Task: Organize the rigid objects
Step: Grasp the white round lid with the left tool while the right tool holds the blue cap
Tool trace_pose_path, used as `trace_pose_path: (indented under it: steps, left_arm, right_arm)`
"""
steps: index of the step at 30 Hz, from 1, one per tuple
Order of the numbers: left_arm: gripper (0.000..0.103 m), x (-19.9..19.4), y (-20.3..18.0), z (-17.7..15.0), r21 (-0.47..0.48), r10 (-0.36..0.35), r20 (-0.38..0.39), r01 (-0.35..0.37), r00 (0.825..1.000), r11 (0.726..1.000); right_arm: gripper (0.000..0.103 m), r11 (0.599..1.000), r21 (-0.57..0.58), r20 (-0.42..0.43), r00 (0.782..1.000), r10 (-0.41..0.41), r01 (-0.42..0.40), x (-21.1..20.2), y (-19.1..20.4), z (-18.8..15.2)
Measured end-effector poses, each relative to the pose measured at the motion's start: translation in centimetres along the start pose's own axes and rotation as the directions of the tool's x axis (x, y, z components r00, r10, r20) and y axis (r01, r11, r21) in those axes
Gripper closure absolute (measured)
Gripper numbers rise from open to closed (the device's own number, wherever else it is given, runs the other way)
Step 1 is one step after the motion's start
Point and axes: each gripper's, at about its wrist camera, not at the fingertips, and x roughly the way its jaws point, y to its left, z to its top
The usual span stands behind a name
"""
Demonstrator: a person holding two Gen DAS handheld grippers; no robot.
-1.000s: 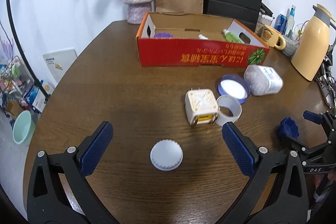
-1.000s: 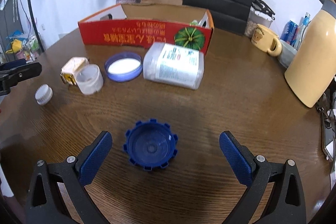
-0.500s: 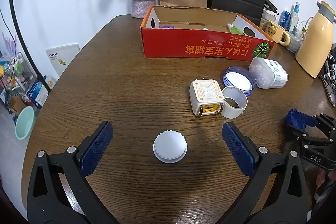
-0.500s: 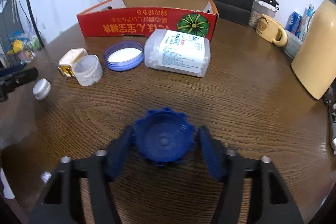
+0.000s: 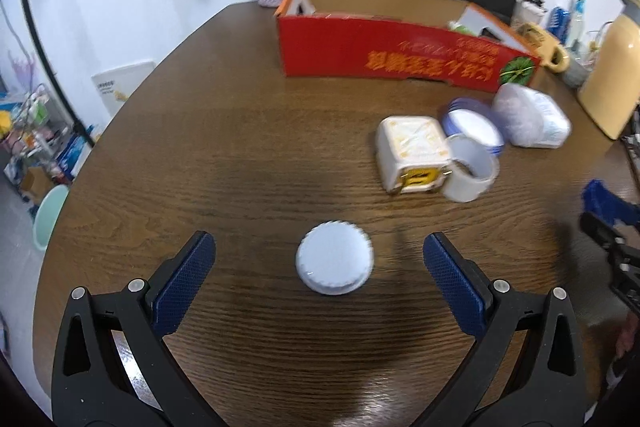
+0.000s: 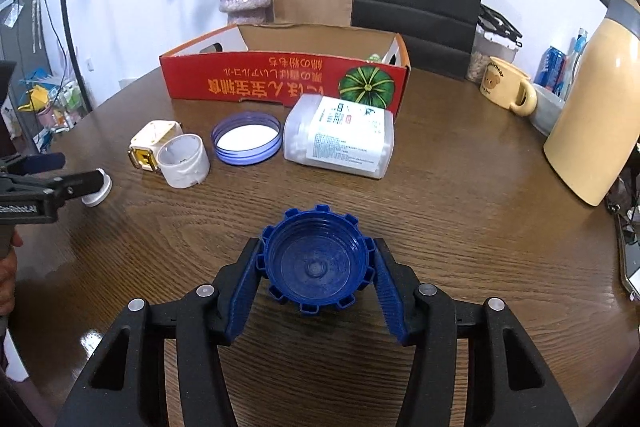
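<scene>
The right gripper (image 6: 316,267) has been closed on the blue cap (image 6: 316,259), now pinched just above the table (image 6: 460,227), while the white cap (image 5: 335,258) lies between the spread left gripper (image 5: 320,259), where a notched rim could be slipped.

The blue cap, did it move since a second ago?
Yes. The blue cap sat loose on the table; now the right tool grips it, lifted, the red box looking farther beyond.
</scene>
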Motion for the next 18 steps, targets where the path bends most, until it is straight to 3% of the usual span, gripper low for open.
trace_pose_path:
  steps: [11,18]
  left_arm:
    - [0.002,0.91,0.19,-0.63,-0.027,0.040,0.001,-0.040,0.999,0.999]
    - [0.018,1.03,0.27,-0.72,-0.032,0.028,0.000,-0.027,1.000,0.999]
  right_arm:
    - [0.045,1.000,-0.007,0.011,1.000,-0.005,0.005,-0.19,0.08,0.04]
    - [0.045,1.000,-0.007,0.010,1.000,-0.004,0.004,-0.17,0.08,0.00]
